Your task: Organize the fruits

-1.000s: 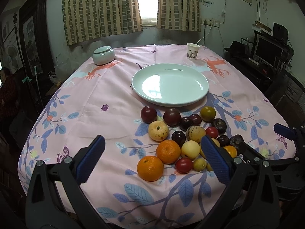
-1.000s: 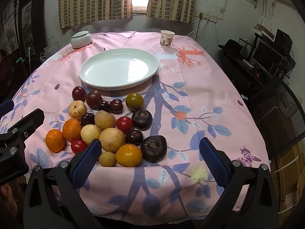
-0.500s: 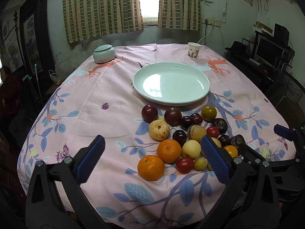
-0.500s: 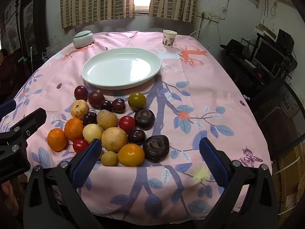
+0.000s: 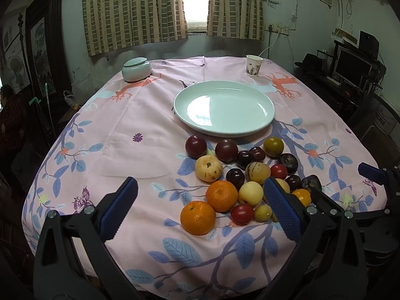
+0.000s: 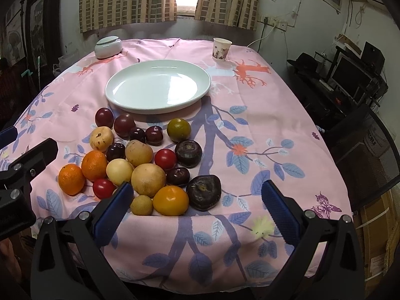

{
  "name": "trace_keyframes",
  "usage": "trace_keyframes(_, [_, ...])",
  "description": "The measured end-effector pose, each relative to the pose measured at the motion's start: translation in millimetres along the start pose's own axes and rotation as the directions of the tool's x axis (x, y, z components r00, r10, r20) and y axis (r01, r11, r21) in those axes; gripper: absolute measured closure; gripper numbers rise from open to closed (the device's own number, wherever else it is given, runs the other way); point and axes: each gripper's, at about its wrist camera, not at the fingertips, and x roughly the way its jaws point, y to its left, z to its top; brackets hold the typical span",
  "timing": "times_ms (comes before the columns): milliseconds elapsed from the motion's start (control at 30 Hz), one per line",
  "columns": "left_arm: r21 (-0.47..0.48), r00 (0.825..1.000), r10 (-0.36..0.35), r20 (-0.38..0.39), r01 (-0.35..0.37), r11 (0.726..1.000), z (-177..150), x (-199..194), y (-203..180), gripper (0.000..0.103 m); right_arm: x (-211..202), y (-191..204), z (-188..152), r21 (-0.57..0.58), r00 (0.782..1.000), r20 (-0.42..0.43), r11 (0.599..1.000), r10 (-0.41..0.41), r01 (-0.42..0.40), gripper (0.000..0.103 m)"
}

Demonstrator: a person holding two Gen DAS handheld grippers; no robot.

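Observation:
A heap of several fruits lies on the pink tablecloth near the front edge: oranges [image 5: 198, 217] [image 6: 71, 179], dark plums [image 5: 196, 146] [image 6: 104, 116], red tomatoes [image 5: 242, 214] [image 6: 165, 159], pale yellow fruits [image 6: 148, 179] and a dark brown fruit [image 6: 203, 192]. Behind the heap sits a large white plate [image 5: 260, 117] [image 6: 200, 92] with nothing on it. My left gripper [image 5: 200, 208] is open, hovering over the front edge with the nearest orange between its blue pads. My right gripper [image 6: 196, 206] is open too, above the front of the heap.
A lidded white ceramic jar [image 5: 136, 69] [image 6: 108, 47] stands at the back left and a paper cup [image 5: 254, 65] [image 6: 221, 49] at the back right. A monitor and shelves [image 6: 350, 75] fill the right side of the room. Curtains hang over the window behind.
Both views have shifted slightly: the fruits and plate sit a little lower and closer than a second ago. Both grippers stay open and nothing was picked up.

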Motion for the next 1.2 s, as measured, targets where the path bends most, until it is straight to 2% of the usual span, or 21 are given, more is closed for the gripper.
trace_keyframes(933, [-0.024,1.0,0.006,-0.008,-0.006,1.0,-8.6,-3.8,4.0,0.002,-0.8,4.5,-4.6,-0.019,1.0,-0.002,1.0,0.004,-0.004,0.001])
trace_keyframes(1033, [-0.032,1.0,0.026,-0.001,-0.026,0.999,-16.2,-10.8,7.5,0.002,-2.8,1.3,-7.3,-0.026,0.999,0.007,0.999,0.032,-0.032,0.001])
trace_keyframes(1200, [-0.024,0.999,0.045,-0.029,-0.046,0.999,-25.9,-7.7,13.6,0.002,1.8,-9.4,-18.6,-0.037,0.997,-0.003,0.996,0.083,-0.083,0.001])
